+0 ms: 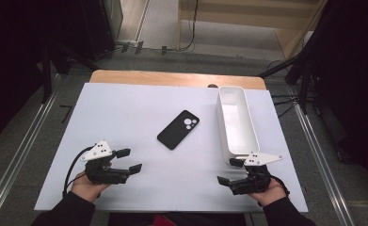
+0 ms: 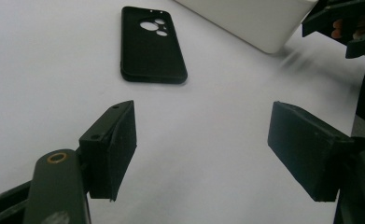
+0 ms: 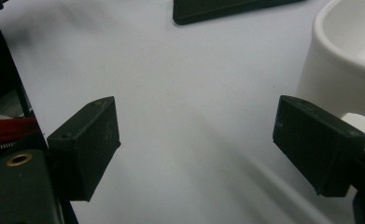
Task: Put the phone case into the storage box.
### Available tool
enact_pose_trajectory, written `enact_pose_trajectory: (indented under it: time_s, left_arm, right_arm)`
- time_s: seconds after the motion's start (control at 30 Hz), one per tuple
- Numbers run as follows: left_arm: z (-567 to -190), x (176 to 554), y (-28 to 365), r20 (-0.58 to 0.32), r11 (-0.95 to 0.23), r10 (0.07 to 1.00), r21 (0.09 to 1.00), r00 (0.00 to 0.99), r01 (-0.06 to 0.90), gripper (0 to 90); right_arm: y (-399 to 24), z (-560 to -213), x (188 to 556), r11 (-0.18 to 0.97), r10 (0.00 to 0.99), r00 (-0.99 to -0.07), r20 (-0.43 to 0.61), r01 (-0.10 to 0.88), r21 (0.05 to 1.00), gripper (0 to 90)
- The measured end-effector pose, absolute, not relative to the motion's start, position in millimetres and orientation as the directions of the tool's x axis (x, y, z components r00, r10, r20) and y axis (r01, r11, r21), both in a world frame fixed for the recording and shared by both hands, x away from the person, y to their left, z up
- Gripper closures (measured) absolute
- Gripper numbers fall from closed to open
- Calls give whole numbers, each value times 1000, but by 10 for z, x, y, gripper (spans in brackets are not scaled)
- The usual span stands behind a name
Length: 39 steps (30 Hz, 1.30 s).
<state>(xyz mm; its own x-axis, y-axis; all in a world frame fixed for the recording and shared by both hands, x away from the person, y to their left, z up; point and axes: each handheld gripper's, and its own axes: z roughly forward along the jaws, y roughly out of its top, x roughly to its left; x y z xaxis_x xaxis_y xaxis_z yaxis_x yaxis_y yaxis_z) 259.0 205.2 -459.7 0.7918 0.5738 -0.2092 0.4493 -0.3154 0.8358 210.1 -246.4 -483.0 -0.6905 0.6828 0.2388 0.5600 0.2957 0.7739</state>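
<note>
Nearest, at the lower left of the high view, the left hand-held gripper [image 1: 129, 160] rests low over the white surface [image 1: 139, 108] with its jaws spread and nothing between them; at the lower right the right hand-held gripper [image 1: 229, 171] is likewise spread and empty, just beside the near end of the white bin [image 1: 247, 136]. Farther up, mid-frame, the black phone case [image 1: 178, 129] lies flat, camera cut-outs up, well apart from both. A good pickup likely means approaching low and closing across its narrow width, since it lies thin against the surface.
</note>
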Motion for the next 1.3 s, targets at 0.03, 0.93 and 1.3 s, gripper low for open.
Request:
enact_pose_trajectory:
  time_s: [0.03,0.93,1.3]
  left_arm:
    - [-4597,2598,2044,-206,-319,574,835,792,449,236]
    - [-4634,2858,1872,-210,-301,615,829,760,472,236]
    - [-4584,2909,1820,-239,-272,596,838,767,473,236]
  right_arm:
    - [-2466,-4830,2101,297,684,-690,238,560,773,132]
    - [-2471,-4835,2103,299,685,-690,233,558,774,132]
    - [-2473,-4835,2103,299,684,-691,235,559,773,132]
